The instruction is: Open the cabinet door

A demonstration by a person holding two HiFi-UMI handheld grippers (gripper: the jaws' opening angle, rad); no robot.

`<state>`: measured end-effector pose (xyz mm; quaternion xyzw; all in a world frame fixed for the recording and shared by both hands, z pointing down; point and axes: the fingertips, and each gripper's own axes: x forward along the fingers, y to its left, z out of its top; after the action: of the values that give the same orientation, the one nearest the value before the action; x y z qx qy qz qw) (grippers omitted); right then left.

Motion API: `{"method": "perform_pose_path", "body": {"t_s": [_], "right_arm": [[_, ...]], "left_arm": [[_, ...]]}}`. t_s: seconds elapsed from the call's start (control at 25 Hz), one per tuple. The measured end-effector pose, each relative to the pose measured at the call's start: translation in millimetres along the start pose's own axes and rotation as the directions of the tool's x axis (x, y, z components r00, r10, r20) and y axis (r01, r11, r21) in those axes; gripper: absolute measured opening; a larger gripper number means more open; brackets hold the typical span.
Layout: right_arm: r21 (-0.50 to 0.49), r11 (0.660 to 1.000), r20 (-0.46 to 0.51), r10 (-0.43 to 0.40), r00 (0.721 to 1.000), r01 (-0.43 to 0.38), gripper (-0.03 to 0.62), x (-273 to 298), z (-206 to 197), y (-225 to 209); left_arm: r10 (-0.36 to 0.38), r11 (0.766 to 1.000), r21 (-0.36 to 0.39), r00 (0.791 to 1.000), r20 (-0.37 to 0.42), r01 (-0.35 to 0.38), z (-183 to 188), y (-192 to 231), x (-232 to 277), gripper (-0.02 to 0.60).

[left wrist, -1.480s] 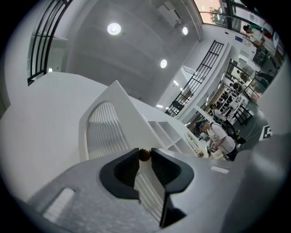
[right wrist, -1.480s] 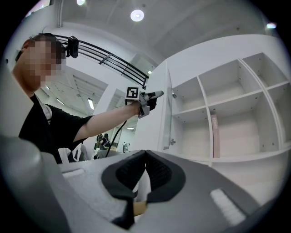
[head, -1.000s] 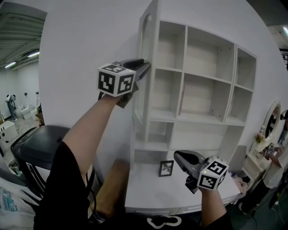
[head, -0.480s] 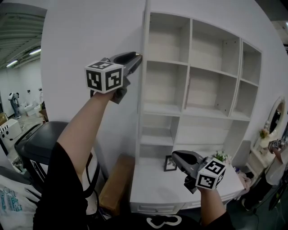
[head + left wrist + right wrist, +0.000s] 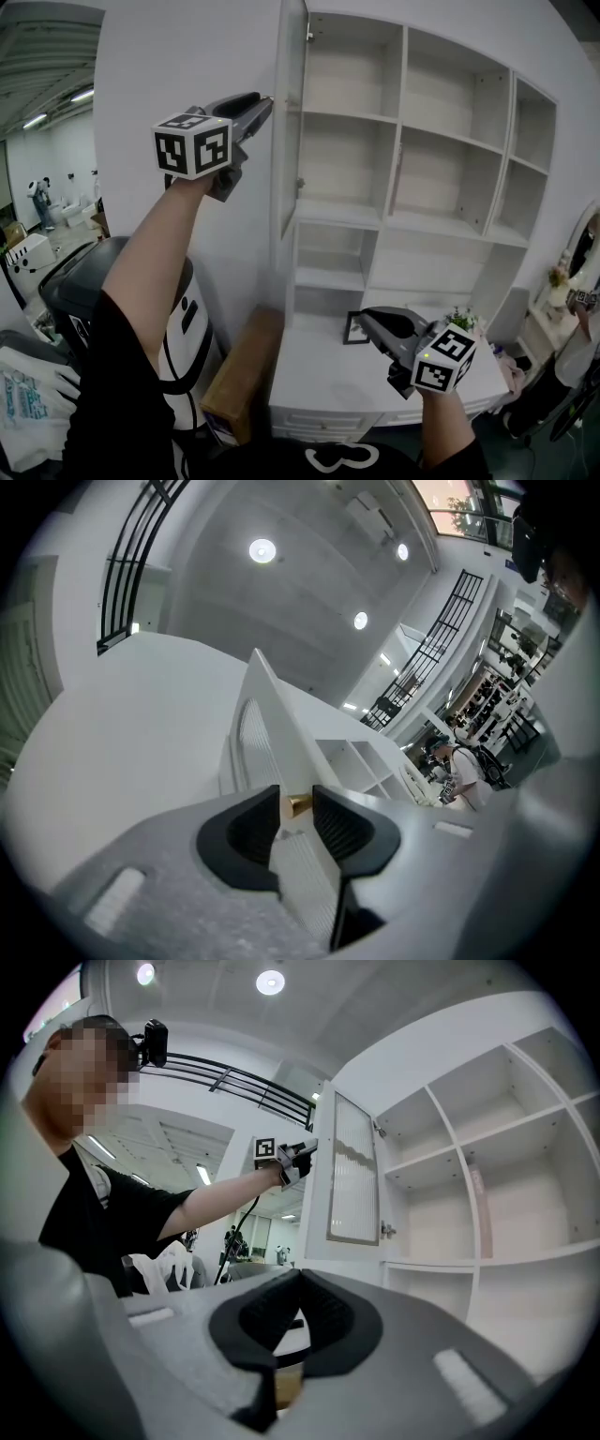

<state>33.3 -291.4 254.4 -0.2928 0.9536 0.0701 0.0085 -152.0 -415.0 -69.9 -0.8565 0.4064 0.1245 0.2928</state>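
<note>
Fingers of left gripper (image 5: 297,797), just closing, apparently pinch cabinet door (image 5: 291,141); right gripper (image 5: 300,1279) closed.

Cabinet (image 5: 441,178): white painted board, smooth, matt to satin, with a faint sheen on the shelf edges.
Door (image 5: 289,122): same white finish on the frame. Inset panel (image 5: 354,1176) is finely ribbed and pale; glass or plastic, can't tell.
Knob (image 5: 299,804) at the door's edge: brass-toned metal, shiny.
Desk top (image 5: 319,384): white, smooth, low gloss.
Box (image 5: 239,375) by the desk's left edge: light bare-looking wood, matt.
Bin (image 5: 84,281): dark plastic, glossy on the lid.
Sleeve (image 5: 122,394): black cloth, matt.
Right gripper (image 5: 300,1277): grey speckled plastic shell, slightly rough. Pads (image 5: 330,1316) are black, ribbed, rubbery and matt.
Cube (image 5: 441,361): matt black-and-white print.
</note>
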Motion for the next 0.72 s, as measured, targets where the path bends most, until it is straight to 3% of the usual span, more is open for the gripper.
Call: {"method": "perform_pose_path", "body": {"t_s": [0.2, 0.4, 0.72], "right_arm": [[-0.023, 0.999, -0.011, 0.031, 0.999, -0.031, 0.002, -16.5, 4.7, 11.6], [-0.024, 0.999, 0.018, 0.027, 0.999, -0.027, 0.002, -35.3, 14.2, 21.3], [0.013, 0.998, 0.05, 0.058, 0.997, -0.059, 0.002, -54.3, 12.7, 44.9]], "left_arm": [[0.016, 1.0, 0.008, 1.0, 0.01, -0.016, 17.7, -16.4, -24.8, 0.163], [0.014, 0.998, -0.054, 1.0, -0.008, -0.015, 14.2, -50.6, -61.2, 0.149], [-0.145, 0.96, -0.257, 0.982, -0.123, 0.11, -48.3, -177.6, -140.9, 0.09]]}}
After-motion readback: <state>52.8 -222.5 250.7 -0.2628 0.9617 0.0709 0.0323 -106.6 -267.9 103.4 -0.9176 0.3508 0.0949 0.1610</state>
